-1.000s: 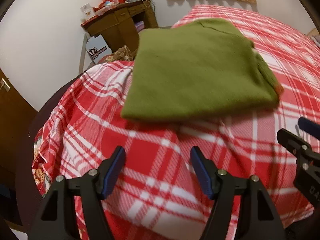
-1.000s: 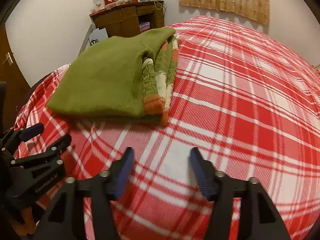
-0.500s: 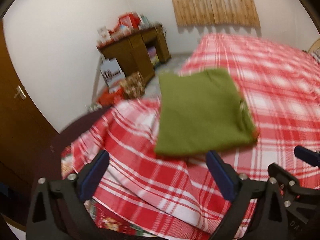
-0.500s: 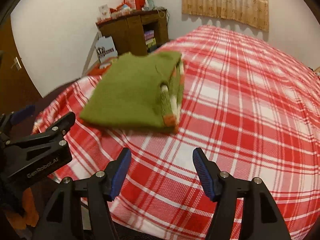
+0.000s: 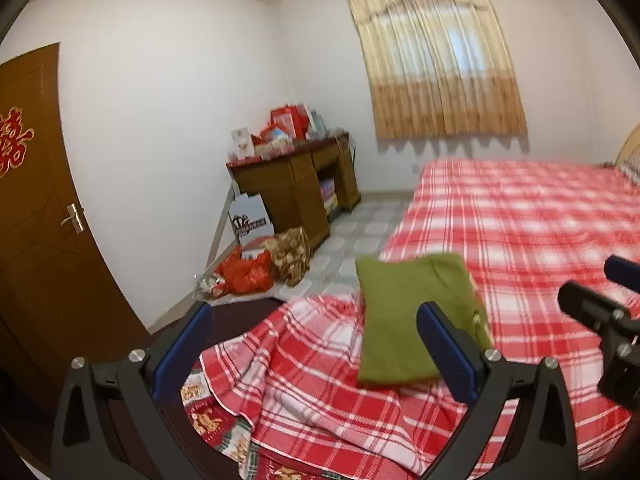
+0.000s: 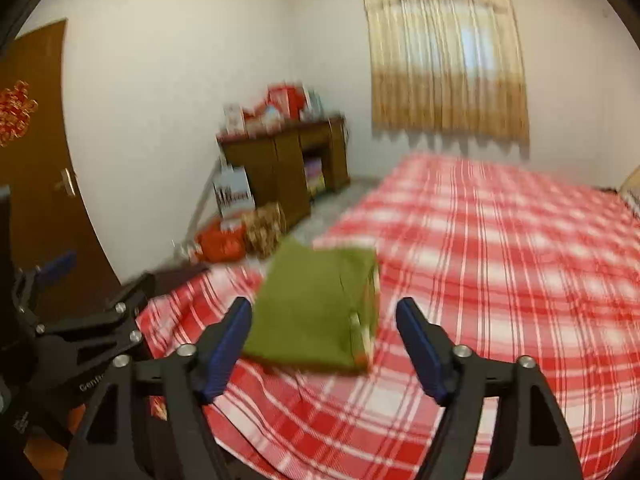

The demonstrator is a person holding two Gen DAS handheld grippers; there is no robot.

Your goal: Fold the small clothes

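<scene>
Left wrist view shows one folded green sweater (image 5: pixel 412 320) lying near the foot corner of the one bed, on its red plaid bedspread (image 5: pixel 532 220). Two grippers are up, both clear of the cloth. The left gripper (image 5: pixel 316 350) has its blue fingers spread wide with nothing between them; the right gripper (image 6: pixel 324 344) is likewise spread and holding nothing. The sweater's long axis runs away from the cameras toward the far wall, its striped cuffs stacked along its right edge. One wooden desk (image 5: pixel 296 188) stands against the wall, one curtain (image 5: pixel 436 56) hangs beyond it.
</scene>
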